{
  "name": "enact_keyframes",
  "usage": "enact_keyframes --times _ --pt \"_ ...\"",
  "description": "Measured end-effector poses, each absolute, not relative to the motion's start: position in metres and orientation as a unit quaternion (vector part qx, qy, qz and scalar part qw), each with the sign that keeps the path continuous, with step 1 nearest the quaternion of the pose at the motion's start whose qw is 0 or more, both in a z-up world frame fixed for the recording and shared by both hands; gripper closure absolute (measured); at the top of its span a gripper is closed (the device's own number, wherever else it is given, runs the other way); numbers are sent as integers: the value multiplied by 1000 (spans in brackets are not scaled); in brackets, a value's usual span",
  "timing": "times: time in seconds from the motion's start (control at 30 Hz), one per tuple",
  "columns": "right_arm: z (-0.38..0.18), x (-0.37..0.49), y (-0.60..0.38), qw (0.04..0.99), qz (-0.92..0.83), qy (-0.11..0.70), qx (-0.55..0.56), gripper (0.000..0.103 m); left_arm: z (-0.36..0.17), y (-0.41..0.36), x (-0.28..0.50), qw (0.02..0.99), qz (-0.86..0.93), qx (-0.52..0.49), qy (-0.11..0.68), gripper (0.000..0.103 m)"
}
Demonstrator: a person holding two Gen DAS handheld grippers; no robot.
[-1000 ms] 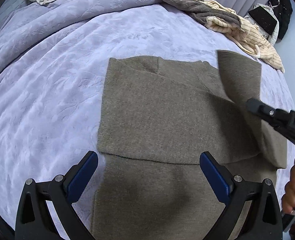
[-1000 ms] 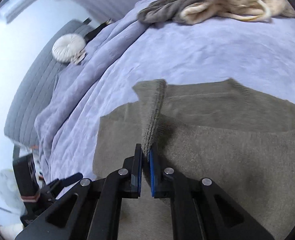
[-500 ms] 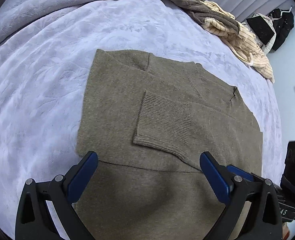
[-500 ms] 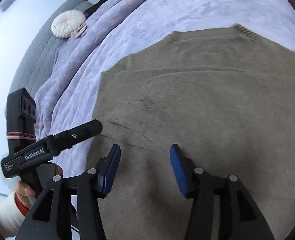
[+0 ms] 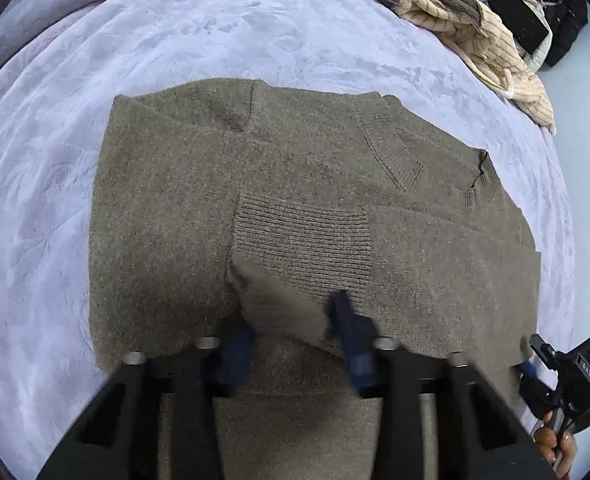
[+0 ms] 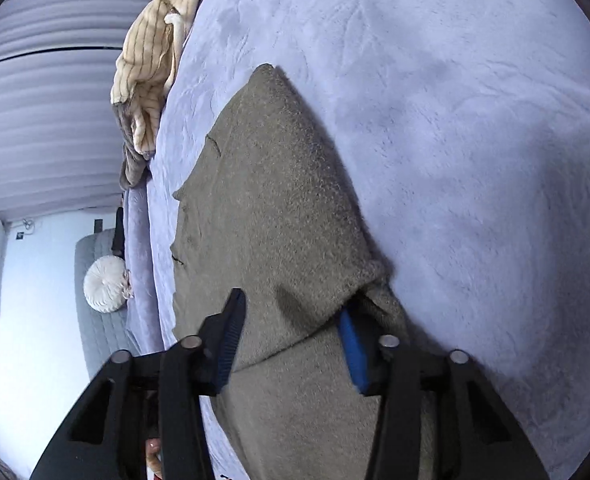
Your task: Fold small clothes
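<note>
An olive-green knit sweater [image 5: 303, 216] lies flat on the lavender bed cover, both sleeves folded across its body, a ribbed cuff [image 5: 303, 236] in the middle. My left gripper [image 5: 291, 332] is open, blurred, its blue pads either side of the sleeve's lower edge. My right gripper [image 6: 291, 340] is open at the sweater's side edge [image 6: 279, 208]. Its right pad [image 6: 353, 354] sits under a raised fold of cloth and its left pad rests over the sweater. It also shows in the left wrist view [image 5: 563, 384], at the sweater's right edge.
A pile of cream striped and grey clothes [image 5: 467, 28] lies at the bed's far side, also in the right wrist view [image 6: 151, 60]. A round white cushion [image 6: 105, 284] sits by the grey headboard. Dark bags [image 5: 551, 12] stand beyond the bed.
The right gripper let go of the sleeve, which now lies across the sweater, and moved to the sweater's right edge. The left gripper's jaws have narrowed and dropped to the sleeve's edge.
</note>
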State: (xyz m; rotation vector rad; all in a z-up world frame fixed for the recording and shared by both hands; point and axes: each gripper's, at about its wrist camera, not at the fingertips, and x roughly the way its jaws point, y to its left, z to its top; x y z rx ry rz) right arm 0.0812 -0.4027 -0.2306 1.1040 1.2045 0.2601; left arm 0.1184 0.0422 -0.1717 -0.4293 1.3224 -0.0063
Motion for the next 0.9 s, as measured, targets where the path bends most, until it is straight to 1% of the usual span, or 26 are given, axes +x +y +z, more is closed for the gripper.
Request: enact_keyframes --times 0.03,0.13,0.2,0.27,0.37,0.47,0.5,0.53,0.57,0.6,0.63,0.67,0.7,0.73,0.77,0.9 --pt "-233 84 -404 674 112 540 491 97 -168 40 118 768 -12 -200 609 96" --pt "-221 89 -409 685 130 524 489 97 -146 35 108 793 -19 -174 584 96" --pt "-210 90 -413 702 140 517 470 97 -140 32 100 799 -26 -177 574 96" --pt "-211 89 -420 710 137 526 448 97 -150 29 97 793 -34 -174 583 96" --pt "-232 96 -420 706 130 549 427 97 -172 25 96 785 -26 -164 597 95" --pt "-239 94 -422 700 144 548 434 97 -172 30 91 789 -23 -174 589 95" --pt "-238 92 -425 698 149 549 435 97 -170 32 89 791 -18 -171 587 93" --pt "-234 90 -425 698 152 553 428 96 -168 34 87 793 -8 -160 588 90" --pt "-230 87 -426 700 154 559 417 92 -166 35 86 794 9 -139 592 73" --pt "-226 84 -426 702 157 564 406 90 -163 36 84 797 32 -115 592 49" --pt "-220 81 -426 705 161 569 391 85 -159 38 82 802 58 -88 587 40" --pt "-216 77 -428 709 163 572 380 80 -155 39 79 808 66 -76 580 36" --pt "-212 73 -430 714 162 572 370 76 -151 40 78 811 64 -70 577 36" --pt "-208 72 -433 720 157 572 360 65 -148 41 78 812 61 -72 576 36" --pt "-204 72 -436 729 151 566 354 60 -145 43 77 813 59 -78 574 36" --pt "-213 80 -449 724 139 551 391 60 -134 35 79 823 35 -97 559 36"
